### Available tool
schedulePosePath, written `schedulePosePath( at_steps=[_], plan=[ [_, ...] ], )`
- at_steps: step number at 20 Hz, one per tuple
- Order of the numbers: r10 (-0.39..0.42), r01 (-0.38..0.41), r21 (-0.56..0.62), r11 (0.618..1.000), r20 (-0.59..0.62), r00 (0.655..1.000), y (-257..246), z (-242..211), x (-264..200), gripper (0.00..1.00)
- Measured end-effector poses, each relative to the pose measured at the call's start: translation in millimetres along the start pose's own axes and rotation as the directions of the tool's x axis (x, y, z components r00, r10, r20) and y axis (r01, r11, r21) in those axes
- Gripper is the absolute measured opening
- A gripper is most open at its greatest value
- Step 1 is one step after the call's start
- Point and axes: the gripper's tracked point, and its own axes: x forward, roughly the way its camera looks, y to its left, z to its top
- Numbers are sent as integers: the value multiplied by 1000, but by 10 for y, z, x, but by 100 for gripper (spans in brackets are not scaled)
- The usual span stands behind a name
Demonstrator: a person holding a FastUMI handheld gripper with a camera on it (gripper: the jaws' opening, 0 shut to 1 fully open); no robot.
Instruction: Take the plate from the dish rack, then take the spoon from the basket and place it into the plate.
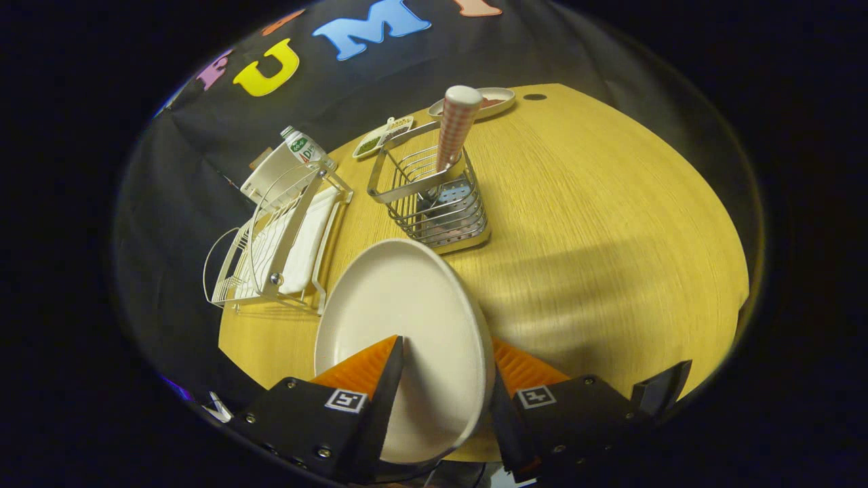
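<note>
Nearest of all, the gripper (444,379) grips the white plate (400,318) by its near rim, one of its fingers (369,369) lying over the plate's upper face on the left and the other pressing from behind the rim on the right, so both clamp on it. The plate stands tilted up on edge, its hollow face turned to the left, and it hangs above the near part of the wooden desk (610,224), clear of the rack. Its shadow falls across the desk to the right. Farther on and to the left stands the white wire dish rack (271,251), close to the desk's left edge, with a white flat tray or board resting in it; whether anything else sits in its slots cannot be told. Just beyond the plate's far rim, right of the rack, stands the metal wire basket (434,196), squarish and open at the top. The spoon (456,125) stands upright in it, its checked handle with a pale rounded end rising well above the basket's rim; its bowl is hidden down among the wires. Behind the rack, against the black cloth wall, a white bottle (285,163) lies tilted. Farther still, past the basket, a small divided dish (383,137) holds green and pale bits, and at the far edge of the desk lies an oval dish (498,100) with something reddish in it.
</note>
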Motion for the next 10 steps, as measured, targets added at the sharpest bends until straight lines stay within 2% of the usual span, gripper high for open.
schedulePosePath(
  at_steps=[2, 4, 7, 10],
  plan=[
    [-57, 60, -60, 996, 50, 997, -170, 83, -62, 66],
    [-75, 94, -134, 987, 139, 987, -256, 263, -202, 66],
    [-63, 119, -202, 972, 264, 962, -278, 501, -506, 66],
    [-18, 138, -265, 954, 411, 911, -209, 799, -837, 65]
  ],
)
